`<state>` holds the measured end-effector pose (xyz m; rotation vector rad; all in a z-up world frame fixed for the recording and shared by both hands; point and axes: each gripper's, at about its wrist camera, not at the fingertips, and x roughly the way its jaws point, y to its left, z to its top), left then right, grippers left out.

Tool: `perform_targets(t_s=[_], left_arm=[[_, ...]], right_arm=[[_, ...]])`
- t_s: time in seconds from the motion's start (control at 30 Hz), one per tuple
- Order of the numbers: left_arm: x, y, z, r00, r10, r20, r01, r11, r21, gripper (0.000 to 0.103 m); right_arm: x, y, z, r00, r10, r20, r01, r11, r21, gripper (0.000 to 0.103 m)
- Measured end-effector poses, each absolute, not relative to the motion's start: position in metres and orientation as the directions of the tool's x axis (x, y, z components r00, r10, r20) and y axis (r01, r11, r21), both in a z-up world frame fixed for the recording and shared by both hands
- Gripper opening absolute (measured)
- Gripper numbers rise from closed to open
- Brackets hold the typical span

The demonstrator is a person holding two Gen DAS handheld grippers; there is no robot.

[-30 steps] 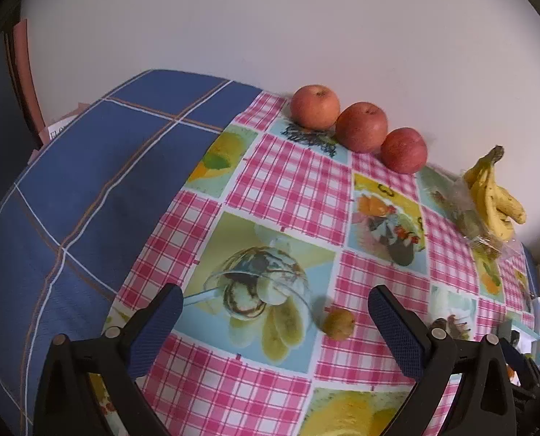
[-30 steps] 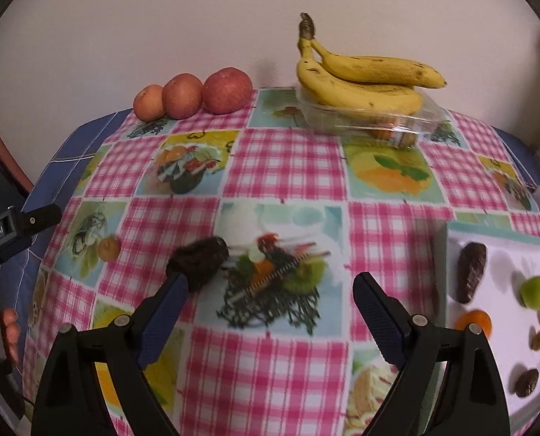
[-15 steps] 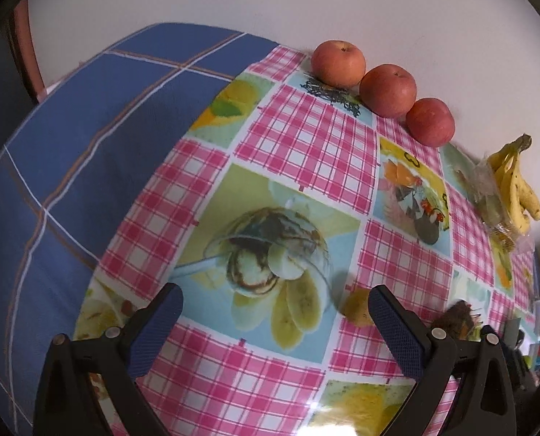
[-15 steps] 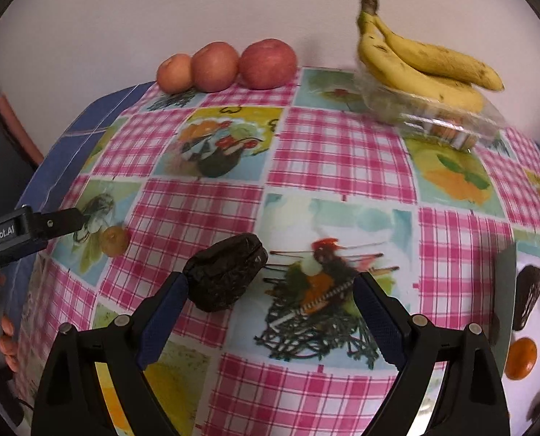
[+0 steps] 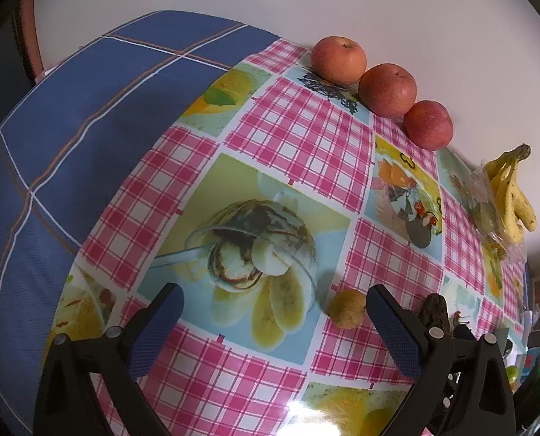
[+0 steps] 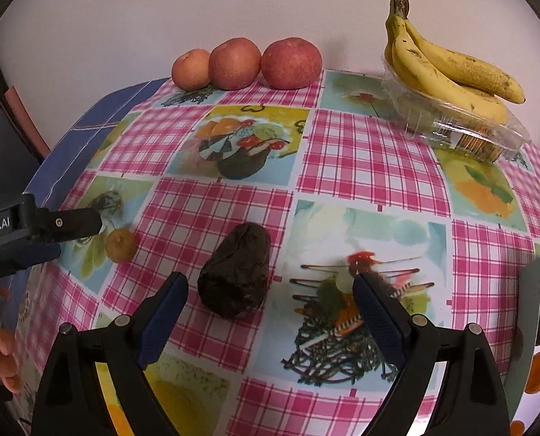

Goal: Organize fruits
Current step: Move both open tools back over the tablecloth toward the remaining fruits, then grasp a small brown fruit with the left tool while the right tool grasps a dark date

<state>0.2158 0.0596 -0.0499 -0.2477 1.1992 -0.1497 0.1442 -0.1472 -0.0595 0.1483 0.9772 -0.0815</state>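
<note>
A small yellow-brown fruit (image 5: 346,308) lies on the checked tablecloth just inside the right finger of my open left gripper (image 5: 275,321); it also shows in the right wrist view (image 6: 120,244), next to the left gripper's tip (image 6: 70,222). A dark wrinkled fruit (image 6: 236,269) lies between the fingers of my open right gripper (image 6: 270,307), nearer the left finger, and shows in the left wrist view (image 5: 435,309). Neither gripper touches its fruit.
Three red apples (image 6: 246,63) sit in a row at the wall. A bunch of bananas (image 6: 447,65) rests on a clear plastic box (image 6: 458,130). A white tray (image 6: 529,312) with small fruits lies at the right edge. A blue cloth (image 5: 70,127) covers the table's left side.
Both grippers have moved forward and down toward their fruits. The dark fruit now lies between the right gripper's fingers; the yellow-brown fruit sits closer to the left gripper's right finger.
</note>
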Motion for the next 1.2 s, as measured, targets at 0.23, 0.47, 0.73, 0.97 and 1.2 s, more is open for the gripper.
perform_targets(t_s=[0.23,0.47,0.73,0.97,1.2], left_arm=[[0.216,0.055,-0.05,0.358,-0.241,-0.902,-0.005,0.966,-0.26,0.099],[0.214,0.044,-0.049,0.353,-0.261,-0.898,0.029,0.963,-0.268,0.094],[0.209,0.024,-0.054,0.336,-0.273,-0.902,0.087,0.962,-0.259,0.07],[0.205,0.009,-0.056,0.335,-0.278,-0.9,0.126,0.96,-0.249,0.051],[0.203,-0.001,-0.057,0.329,-0.294,-0.897,0.148,0.954,-0.259,0.028]], right_arm=[[0.148,-0.148,-0.063,0.569,0.005,-0.822,0.152,0.982,0.111,0.072],[0.147,-0.149,-0.061,0.568,0.004,-0.823,0.151,0.982,0.11,0.042],[0.14,-0.173,-0.06,0.559,-0.026,-0.829,0.201,0.974,0.105,0.04],[0.133,-0.197,-0.059,0.556,-0.036,-0.831,0.248,0.961,0.124,0.04],[0.129,-0.211,-0.058,0.552,-0.05,-0.833,0.267,0.956,0.12,0.04]])
